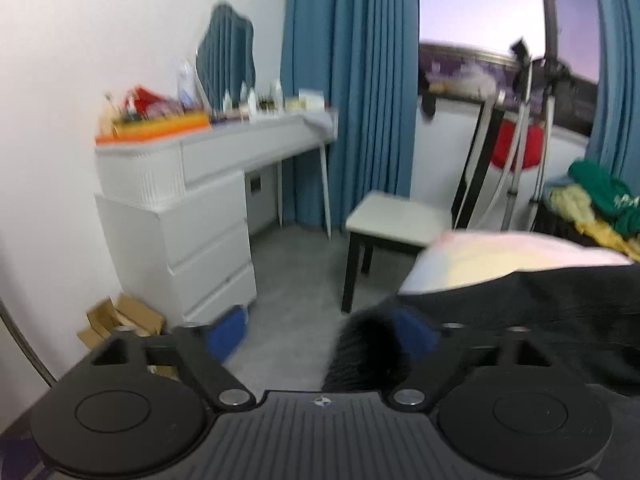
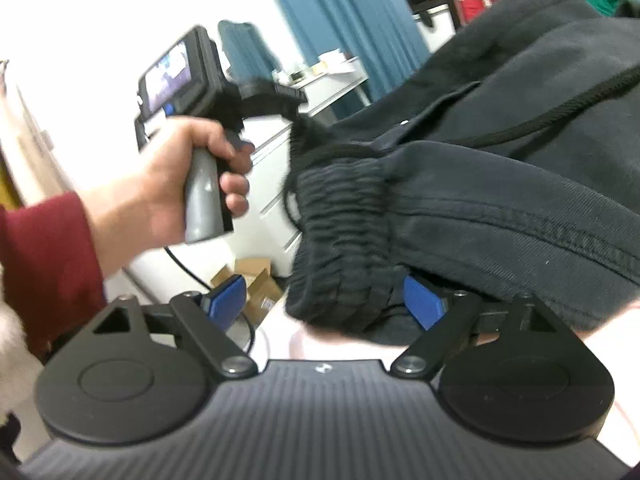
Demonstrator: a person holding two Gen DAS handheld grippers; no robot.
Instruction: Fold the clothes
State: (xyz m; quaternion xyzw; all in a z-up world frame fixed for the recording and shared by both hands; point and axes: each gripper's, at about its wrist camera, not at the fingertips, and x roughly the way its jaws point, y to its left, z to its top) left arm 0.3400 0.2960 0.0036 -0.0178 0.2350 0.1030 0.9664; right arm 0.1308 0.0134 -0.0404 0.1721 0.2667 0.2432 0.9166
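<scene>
— Where were the black trousers (image 2: 500, 152)?
— Draped over the bed (image 1: 500, 256), their ribbed waistband (image 2: 344, 240) bunched between the wide-spread fingers of the right gripper (image 2: 328, 302).
— And the left gripper (image 1: 320, 336)?
— Its fingers stood apart too, the waistband against the right pad (image 1: 412, 332); no clamp showed on either.

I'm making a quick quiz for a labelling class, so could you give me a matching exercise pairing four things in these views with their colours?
Things:
1. garment
2. curtain
3. dresser
4. sleeve on the person's arm

Colours:
A. white
B. dark red
C. black
D. teal blue

Pairs: 1-C, 2-D, 3-A, 4-B
</scene>
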